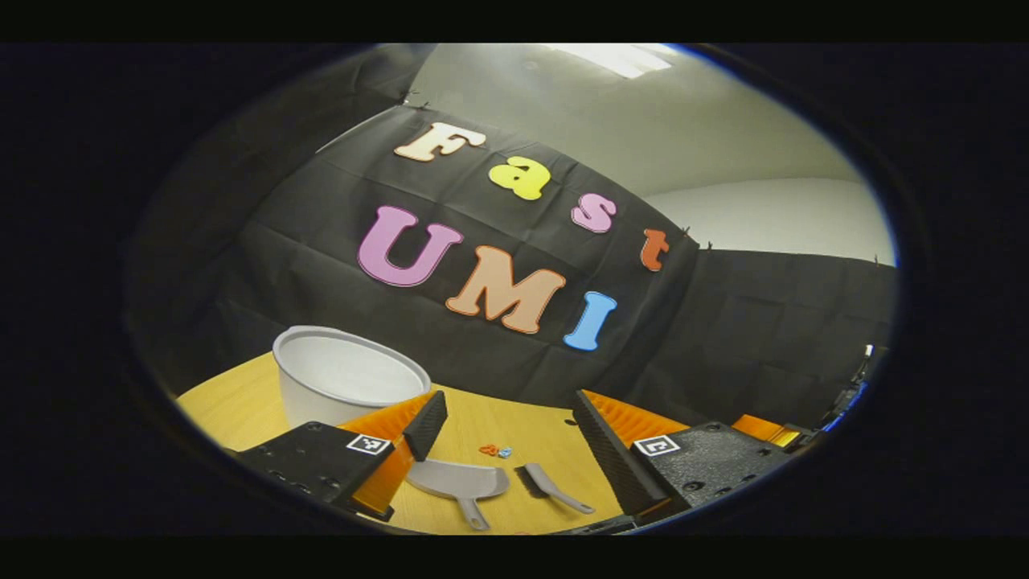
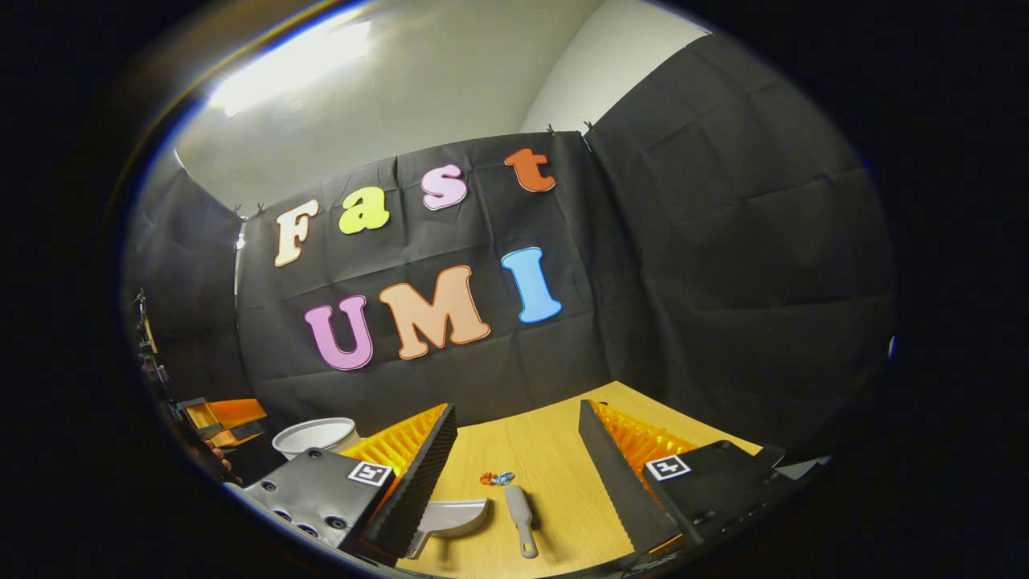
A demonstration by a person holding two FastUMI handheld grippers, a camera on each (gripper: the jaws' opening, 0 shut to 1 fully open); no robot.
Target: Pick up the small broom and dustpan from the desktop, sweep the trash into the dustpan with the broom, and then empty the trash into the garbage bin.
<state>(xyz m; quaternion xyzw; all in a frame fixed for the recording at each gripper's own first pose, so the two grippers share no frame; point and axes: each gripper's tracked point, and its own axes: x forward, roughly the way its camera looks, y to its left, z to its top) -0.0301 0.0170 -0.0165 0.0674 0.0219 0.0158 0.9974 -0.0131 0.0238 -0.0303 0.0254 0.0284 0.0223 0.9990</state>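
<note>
In the left gripper view, a round white plastic garbage bin [image 1: 350, 376] with a smooth rim stands on a pale wood-grain worktop [image 1: 514, 422], to the left of the dustpan. The left tool [image 1: 506, 418] hovers above the worktop, its two ribbed, wedge-shaped fingers spread wide apart and holding nothing. Between those fingers lies the dustpan [image 1: 460, 482], a flat grey plastic scoop with a short handle pointing toward the camera. Just behind the dustpan's right edge sit small scraps of trash [image 1: 495, 451], orange and blue. Just right of the dustpan lies the small broom [image 1: 551, 489], a slim grey handle with a dark bristle head.

In the right gripper view, the bin [image 2: 315, 436] stands far to the left of the dustpan [image 2: 454, 517], which is partly hidden behind a finger. The right tool [image 2: 517, 422] is also spread wide, gripping nothing, above the worktop [image 2: 555, 450]. The trash [image 2: 497, 478] lies just beyond the dustpan, and the broom [image 2: 521, 516] rests just right of it, apart from it.
</note>
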